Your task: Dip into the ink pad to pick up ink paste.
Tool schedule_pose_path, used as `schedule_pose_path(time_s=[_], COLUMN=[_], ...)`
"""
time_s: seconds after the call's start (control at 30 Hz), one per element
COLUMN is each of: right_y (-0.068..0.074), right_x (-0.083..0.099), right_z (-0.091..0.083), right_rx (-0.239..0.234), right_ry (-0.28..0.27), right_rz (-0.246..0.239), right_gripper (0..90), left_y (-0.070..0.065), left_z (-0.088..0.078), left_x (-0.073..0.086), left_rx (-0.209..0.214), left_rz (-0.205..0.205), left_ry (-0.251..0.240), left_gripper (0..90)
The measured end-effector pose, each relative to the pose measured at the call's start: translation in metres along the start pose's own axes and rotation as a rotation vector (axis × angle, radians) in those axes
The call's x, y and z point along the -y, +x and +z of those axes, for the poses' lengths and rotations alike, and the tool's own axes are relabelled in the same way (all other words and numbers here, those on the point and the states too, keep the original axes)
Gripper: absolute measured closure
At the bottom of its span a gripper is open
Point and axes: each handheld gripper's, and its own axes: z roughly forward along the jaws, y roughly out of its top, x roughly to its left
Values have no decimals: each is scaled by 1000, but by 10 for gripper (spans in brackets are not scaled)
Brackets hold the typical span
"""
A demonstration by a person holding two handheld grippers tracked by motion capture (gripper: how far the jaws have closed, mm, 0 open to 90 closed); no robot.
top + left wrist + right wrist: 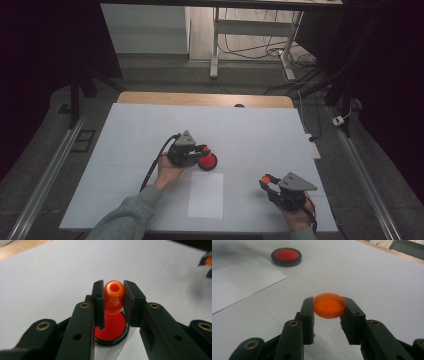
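Your left hand-held gripper (113, 298) pinches the orange stamp (114, 296) above the red ink pad (207, 161); your right hand-held gripper (328, 308) pinches its orange cap (329, 305). Lower the stamp squarely onto the pad.

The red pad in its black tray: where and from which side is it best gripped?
Grip the black tray by its outer rim, coming from straight above with the jaws across it. It lies flat and low on the white table, round, so only the rim offers opposing sides; the red pad sits recessed.
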Motion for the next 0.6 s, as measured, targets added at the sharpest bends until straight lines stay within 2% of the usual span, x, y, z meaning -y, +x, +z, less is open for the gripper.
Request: schedule_pose_path(time_s=[0.3, 0.6], right_y=[0, 0], right_x=[0, 0], right_z=[0, -1], right_rx=[4, 3], right_ry=[3, -1], right_rz=[-2, 1], right_gripper=[644, 644], left_y=[-2, 2], left_z=[-16, -28], left_x=[-8, -10], left_rx=[33, 77], left_rz=[-6, -47], left_ry=[-36, -54], left_gripper=[721, 722])
